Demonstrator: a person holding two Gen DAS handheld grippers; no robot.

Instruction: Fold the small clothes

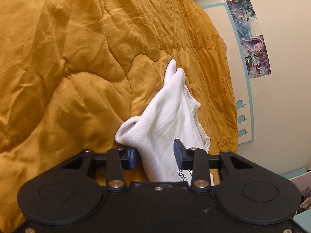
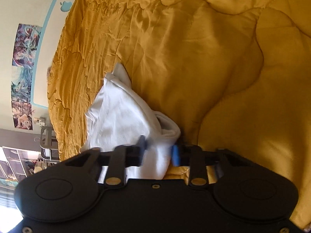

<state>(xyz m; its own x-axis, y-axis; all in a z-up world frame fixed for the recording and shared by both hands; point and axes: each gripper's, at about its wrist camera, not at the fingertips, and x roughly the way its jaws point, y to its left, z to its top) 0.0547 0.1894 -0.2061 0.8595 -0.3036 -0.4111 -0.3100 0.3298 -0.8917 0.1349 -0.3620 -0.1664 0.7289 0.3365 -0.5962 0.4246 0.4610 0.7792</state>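
Both wrist cameras sit just behind their own fingers [image 1: 177, 151] [image 2: 176, 155], looking forward and down, close over the bed [image 1: 68, 68] [image 2: 223, 68]. Ahead of both lies the same white garment [image 1: 165, 120] [image 2: 124, 120], with the postered wall [image 1: 281, 106] [image 2: 19, 9] at each frame's edge.

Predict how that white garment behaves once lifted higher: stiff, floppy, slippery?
Probably floppy: the white garment drapes in soft folds between the left gripper and the right gripper. Likely light, being thin knit. Slip risk seems modest, but only bunched fabric sits between the fingers over the yellow quilt.
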